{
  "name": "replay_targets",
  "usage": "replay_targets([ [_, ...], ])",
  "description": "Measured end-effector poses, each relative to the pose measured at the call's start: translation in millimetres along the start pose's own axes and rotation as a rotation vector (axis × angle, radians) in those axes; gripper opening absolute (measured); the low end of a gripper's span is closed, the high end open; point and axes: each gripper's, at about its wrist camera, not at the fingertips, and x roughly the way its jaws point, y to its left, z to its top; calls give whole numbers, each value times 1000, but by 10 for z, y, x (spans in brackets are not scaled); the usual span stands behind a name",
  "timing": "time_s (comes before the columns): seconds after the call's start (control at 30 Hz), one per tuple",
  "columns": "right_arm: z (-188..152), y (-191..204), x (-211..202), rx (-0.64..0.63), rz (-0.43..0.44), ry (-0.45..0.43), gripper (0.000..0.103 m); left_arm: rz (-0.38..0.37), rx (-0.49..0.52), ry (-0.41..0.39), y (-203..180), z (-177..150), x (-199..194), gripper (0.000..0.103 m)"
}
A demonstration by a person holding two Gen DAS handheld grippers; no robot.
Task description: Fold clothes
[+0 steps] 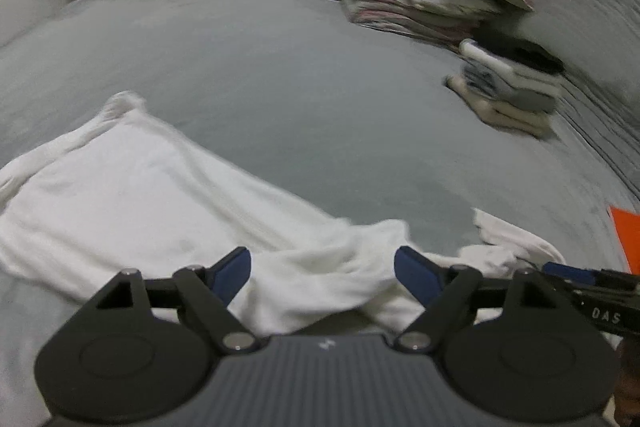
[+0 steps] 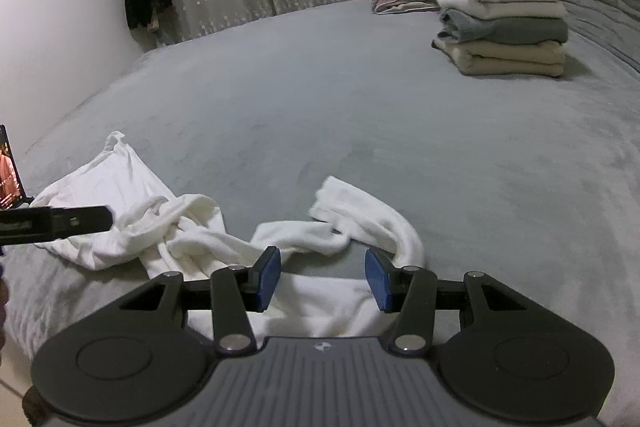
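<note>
One white garment (image 2: pixel 192 231), crumpled on grey bed (image 2: pixel 360 107), long axis approx 9-to-3 across my view. R gripper (image 2: pixel 322 277) wide open, empty, cloth at 12 just under tips; L gripper (image 1: pixel 322 275) wide open, empty, equally near. Folded stack (image 2: pixel 500 23) at 1, well apart.

Two wrist views, low over the bed's near edge
Both face across the grey plush bed (image 2: pixel 360 115), sharing the crumpled white garment (image 1: pixel 140 187) close below.
</note>
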Motion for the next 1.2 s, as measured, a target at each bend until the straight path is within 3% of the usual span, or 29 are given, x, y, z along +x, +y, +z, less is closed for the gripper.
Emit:
replay_targets([
  [0.3,-116,-162,-179,-14,-17,9,47,-115,180,46,-682,1,275,86],
  [0.47,-210,-129,-212,-78,-27,21,47,-109,209,89,-831,-85,473,77],
  [0.57,-254,-118,-180,-102,-25,32,47,-102,181,87,-797,-93,518,70],
  [0.67,-281,-94,-137,-122,-26,34,48,-112,155,79,-735,-85,518,46],
  [0.73,-274,-66,-108,-135,-27,30,48,-109,132,74,-673,-76,512,22],
  [0.9,-254,23,-87,-167,-25,27,48,-131,-7,61,-439,-35,406,17],
  [1.2,-261,324,-125,-306,49,2,48,-151,-126,-33,-139,57,31,16],
])
